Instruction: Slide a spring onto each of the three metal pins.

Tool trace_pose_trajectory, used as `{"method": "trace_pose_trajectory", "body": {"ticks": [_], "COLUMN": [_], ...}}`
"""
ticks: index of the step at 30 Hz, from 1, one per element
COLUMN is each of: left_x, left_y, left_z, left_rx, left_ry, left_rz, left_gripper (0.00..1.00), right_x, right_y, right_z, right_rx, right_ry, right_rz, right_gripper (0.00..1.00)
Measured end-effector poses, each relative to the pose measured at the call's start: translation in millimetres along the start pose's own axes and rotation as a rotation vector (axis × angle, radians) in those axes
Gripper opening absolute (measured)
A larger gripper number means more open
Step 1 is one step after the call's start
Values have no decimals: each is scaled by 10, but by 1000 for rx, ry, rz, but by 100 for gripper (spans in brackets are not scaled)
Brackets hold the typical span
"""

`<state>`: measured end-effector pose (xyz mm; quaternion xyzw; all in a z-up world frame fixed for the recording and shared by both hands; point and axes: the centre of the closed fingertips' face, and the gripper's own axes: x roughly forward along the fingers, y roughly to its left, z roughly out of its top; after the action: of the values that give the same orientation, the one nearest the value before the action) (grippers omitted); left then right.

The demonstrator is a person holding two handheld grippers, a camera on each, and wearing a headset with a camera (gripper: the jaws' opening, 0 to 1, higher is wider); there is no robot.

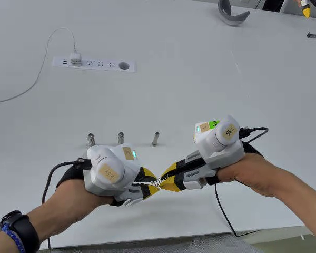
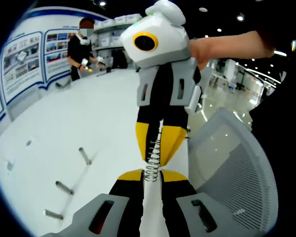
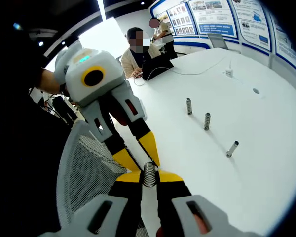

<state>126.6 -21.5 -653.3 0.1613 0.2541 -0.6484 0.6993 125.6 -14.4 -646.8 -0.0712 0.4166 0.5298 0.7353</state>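
Spring was gripped at both ends, with the left gripper and right gripper each clenched on it, tip to tip. The bare pin stood well beyond the tips. Advised: one jaw pair should release, then the coil should be aligned squarely over the pin.

I count three pins: left pin, middle pin and right pin. Three springs too: first spring and second spring on pins, third spring off them. Two grippers: left gripper, right gripper. One power strip, one plug, one white cable. In the right gripper view, two people: near person, far person
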Motion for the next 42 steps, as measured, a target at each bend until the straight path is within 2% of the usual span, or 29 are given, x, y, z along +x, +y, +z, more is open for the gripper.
{"method": "trace_pose_trajectory", "body": {"ticks": [13, 27, 36, 42], "left_x": [-23, -121, -194, -228], "left_y": [59, 273, 424, 474], "left_z": [-245, -467, -640, -707], "left_rx": [-69, -154, -214, -223], "left_ry": [23, 27, 27, 30], "left_rz": [28, 112, 174, 208], "left_gripper": [16, 23, 27, 31], "right_x": [-85, -106, -109, -139], "right_y": [-114, -317, -465, -598], "right_z": [-68, -206, -308, -356], "right_rx": [41, 83, 90, 101], "right_ry": [-11, 2, 38, 52], "right_rz": [-38, -113, -149, -175], "right_gripper": [12, 12, 12, 12]}}
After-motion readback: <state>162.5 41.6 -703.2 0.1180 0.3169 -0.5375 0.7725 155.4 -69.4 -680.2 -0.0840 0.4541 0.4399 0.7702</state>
